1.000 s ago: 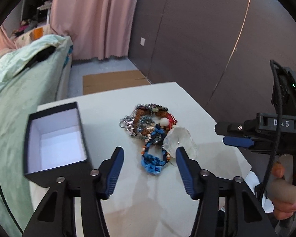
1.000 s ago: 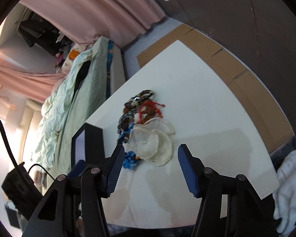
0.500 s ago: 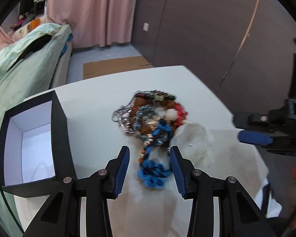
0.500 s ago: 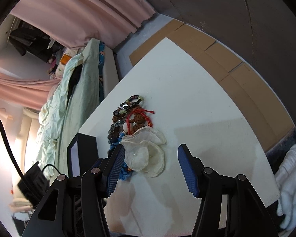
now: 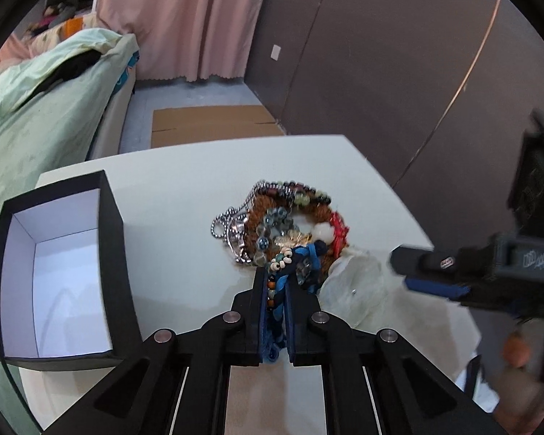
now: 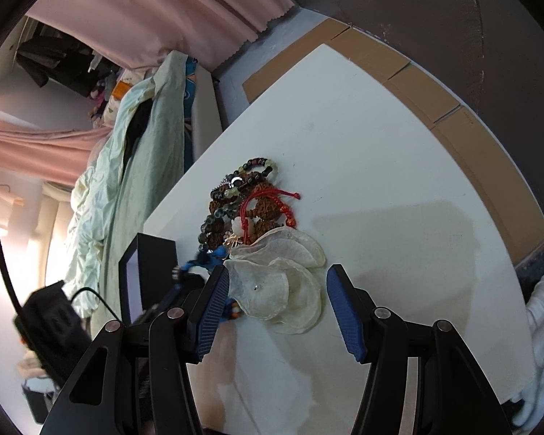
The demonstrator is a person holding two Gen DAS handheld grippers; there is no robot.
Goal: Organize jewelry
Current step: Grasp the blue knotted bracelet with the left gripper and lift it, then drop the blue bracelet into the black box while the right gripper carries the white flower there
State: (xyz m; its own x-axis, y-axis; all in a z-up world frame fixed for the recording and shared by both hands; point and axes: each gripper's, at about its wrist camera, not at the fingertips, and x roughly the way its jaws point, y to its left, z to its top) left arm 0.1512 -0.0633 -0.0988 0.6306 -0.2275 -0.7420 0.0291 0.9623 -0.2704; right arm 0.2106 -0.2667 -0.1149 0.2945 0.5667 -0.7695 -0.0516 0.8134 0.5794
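A pile of beaded bracelets and chains lies mid-table on the white table. My left gripper is closing its jaws on the blue cord bracelet at the pile's near end, and the pads press on the cord. To its left stands an open black box with a white, bare inside. A pale translucent shell-disc piece lies beside the pile. My right gripper is open just above and around it, with the pads apart from it.
A bed with a pale green cover runs along the table's left side. Flat cardboard lies on the floor beyond the far edge, with a pink curtain and dark wall panels behind. White cloth hangs off the table's right corner.
My left gripper moved forward and down over the blue bracelet and its jaws came together on it. The right gripper sank closer to the shell piece and stayed open.
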